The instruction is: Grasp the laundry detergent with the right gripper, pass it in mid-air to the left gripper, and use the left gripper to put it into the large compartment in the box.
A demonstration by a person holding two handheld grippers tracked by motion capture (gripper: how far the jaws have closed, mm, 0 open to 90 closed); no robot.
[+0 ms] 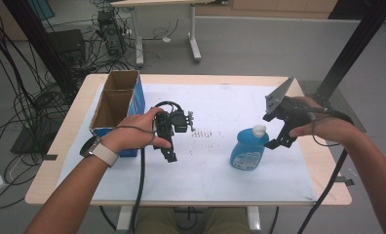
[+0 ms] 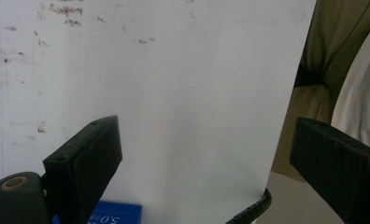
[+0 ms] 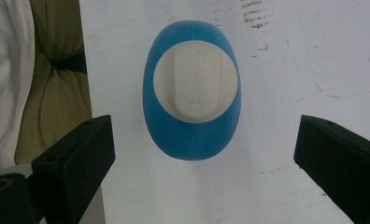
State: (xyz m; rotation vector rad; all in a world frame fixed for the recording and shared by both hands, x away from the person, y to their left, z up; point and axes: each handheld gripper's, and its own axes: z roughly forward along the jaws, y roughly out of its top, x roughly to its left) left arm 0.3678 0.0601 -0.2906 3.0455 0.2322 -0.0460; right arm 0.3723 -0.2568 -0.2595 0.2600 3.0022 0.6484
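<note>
White sheet over a pale wooden surface (image 1: 74, 109), cables tangled on the floor behind — and smudged brown marks (image 1: 203, 133) near the middle of the sheet. Blue bottle (image 1: 249, 148) standing upright right of centre, white cap (image 1: 259, 129) on top. Right gripper (image 1: 279, 139) poised just above and beside that cap, fingers spread wide, gripping nothing; seen along those fingers (image 3: 75, 161), looking straight down on the bottle (image 3: 192, 91), cap (image 3: 195, 82) sitting between the two black fingers and clear of both. Left gripper (image 1: 170, 155) over on the left half, low over the sheet, fingers pointing toward the near edge, just beside an open cardboard box with blue sides (image 1: 117, 105) — fingers (image 2: 87, 161) wide apart here too, bare white sheet (image 2: 174, 93) between them, a scrap of blue printed box (image 2: 101, 214) at the bottom edge. Bottle well apart from the left gripper, marks lying between them.
</note>
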